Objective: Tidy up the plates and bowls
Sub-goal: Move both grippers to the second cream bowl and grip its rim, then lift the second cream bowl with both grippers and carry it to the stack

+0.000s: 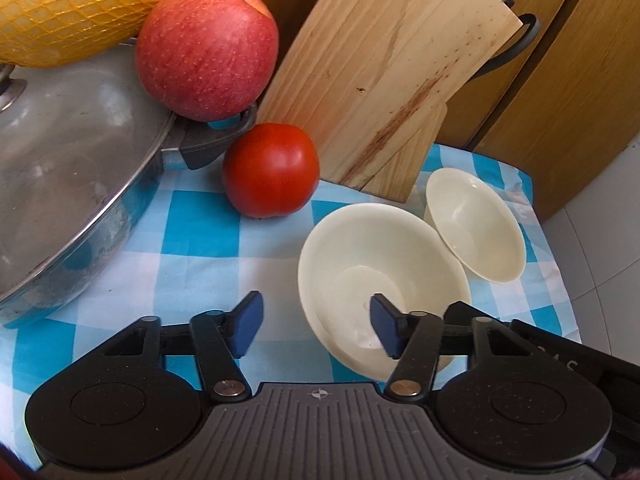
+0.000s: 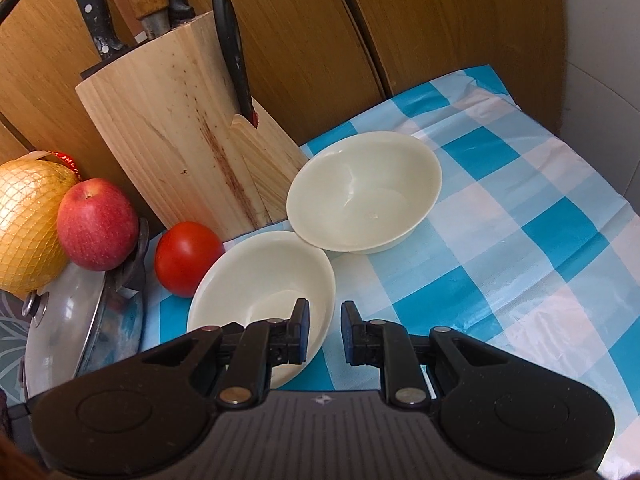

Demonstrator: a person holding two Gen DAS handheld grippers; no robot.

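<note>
Two cream bowls sit side by side on the blue-checked cloth. The near bowl [image 1: 380,276] [image 2: 260,292] lies just ahead of both grippers; the far bowl [image 1: 476,224] [image 2: 364,192] stands next to the knife block. My left gripper [image 1: 316,328] is open, its right finger inside the near bowl and its left finger outside the rim. My right gripper [image 2: 324,332] is partly open astride the near bowl's right rim, left finger inside. Whether its pads touch the rim I cannot tell.
A wooden knife block [image 1: 392,72] [image 2: 184,136] stands behind the bowls. A tomato [image 1: 272,168] [image 2: 186,258], an apple [image 1: 208,44] [image 2: 96,224], a netted yellow fruit [image 1: 72,4] [image 2: 28,228] and a lidded pan [image 1: 68,160] [image 2: 80,320] are at left. The cloth edge [image 2: 624,400] drops off at right.
</note>
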